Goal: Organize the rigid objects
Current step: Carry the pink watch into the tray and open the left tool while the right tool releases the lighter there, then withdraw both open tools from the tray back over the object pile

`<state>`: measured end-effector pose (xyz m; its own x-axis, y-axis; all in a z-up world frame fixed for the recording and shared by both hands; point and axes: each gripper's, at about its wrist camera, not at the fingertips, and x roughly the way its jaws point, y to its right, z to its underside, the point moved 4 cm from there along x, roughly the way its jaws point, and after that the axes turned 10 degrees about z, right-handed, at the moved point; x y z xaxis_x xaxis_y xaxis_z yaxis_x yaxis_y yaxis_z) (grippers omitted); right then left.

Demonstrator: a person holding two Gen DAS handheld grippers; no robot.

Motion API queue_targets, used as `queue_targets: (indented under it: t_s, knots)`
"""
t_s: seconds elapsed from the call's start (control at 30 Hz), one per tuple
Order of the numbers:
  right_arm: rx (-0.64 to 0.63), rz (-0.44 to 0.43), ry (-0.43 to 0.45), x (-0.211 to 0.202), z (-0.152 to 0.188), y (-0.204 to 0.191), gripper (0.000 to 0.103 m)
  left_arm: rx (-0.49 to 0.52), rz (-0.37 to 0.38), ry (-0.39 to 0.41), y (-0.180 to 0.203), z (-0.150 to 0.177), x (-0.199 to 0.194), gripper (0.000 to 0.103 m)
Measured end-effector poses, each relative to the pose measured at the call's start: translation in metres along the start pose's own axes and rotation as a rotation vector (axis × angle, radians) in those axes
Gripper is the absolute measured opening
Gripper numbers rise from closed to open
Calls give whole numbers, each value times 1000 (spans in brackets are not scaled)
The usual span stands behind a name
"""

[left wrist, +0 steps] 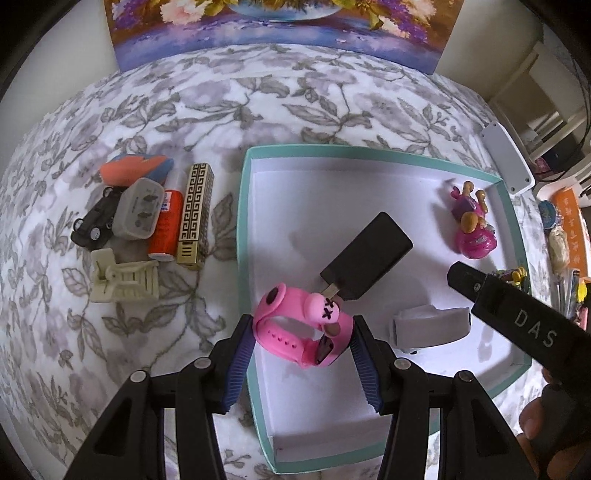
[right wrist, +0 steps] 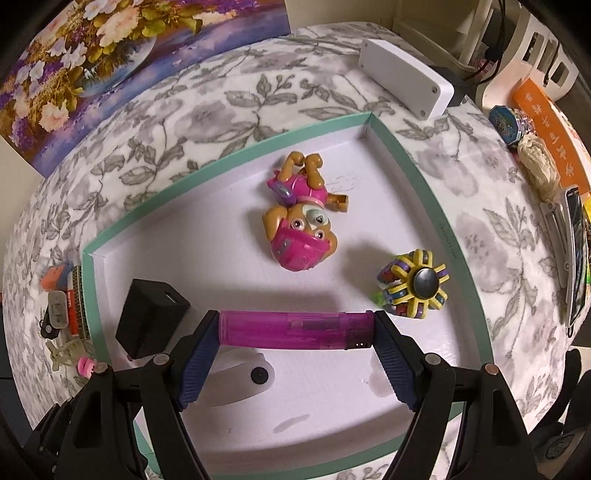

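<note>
Two hand-held tools work over a shallow white cardboard tray with a teal rim, which sits on a bench draped in a grey leaf-print cloth. Nearest the left camera, the left tool pinches a pink rubber cartoon-faced watch band between its blue ribbed pads, holding it just above the tray's near left edge. The right tool grips a translucent magenta plastic lighter lengthwise, end to end, above the tray floor.

Beneath the lighter lies a white strap piece with a black stud; to its left a black rectangular charger block rests on the tray floor. Farther in, a yellow-and-purple fidget spinner with a dark metal hub lies near the right wall, and a brown toy puppy in a pink outfit lies on its back toward the far side.

Outside the tray, to its left, a cluster stands together: a cream plastic hair claw, a black toy car, a grey plug adapter, a red cylinder, and a gold-and-black patterned box. Beyond, a floral painting leans at the back.
</note>
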<state>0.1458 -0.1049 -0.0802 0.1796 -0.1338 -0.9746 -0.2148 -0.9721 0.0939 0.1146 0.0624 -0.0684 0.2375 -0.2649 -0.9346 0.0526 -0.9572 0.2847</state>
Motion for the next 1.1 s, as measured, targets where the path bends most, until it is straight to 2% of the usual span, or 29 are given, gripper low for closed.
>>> queue_targets:
  t_s: [0.53,0.73,0.83,0.93,1.0,1.03,1.1]
  knots:
    - [-12,21,-46,17,1,1,82,21,-34,-19,6,-3,17,57]
    - [-27,15,-40,11,1,-3,82,21,-11,-25,8,-3,18,68]
    - [-28,-3,-23,2,0,-6,82,7,23,-25,10,-4,16,78]
    - [-19,-24,12,-9,-3,-8,92,6,37,-12,12,-6,9,86]
    - [-10,-36,28,-13,-4,-8,93,7,49,-5,13,-5,5,100]
    - [-7,-41,32,-15,-4,-8,93,10,39,0,14,-5,3,103]
    - [-2,-48,38,-18,-5,-6,93,23,20,14,14,-7,-3,103]
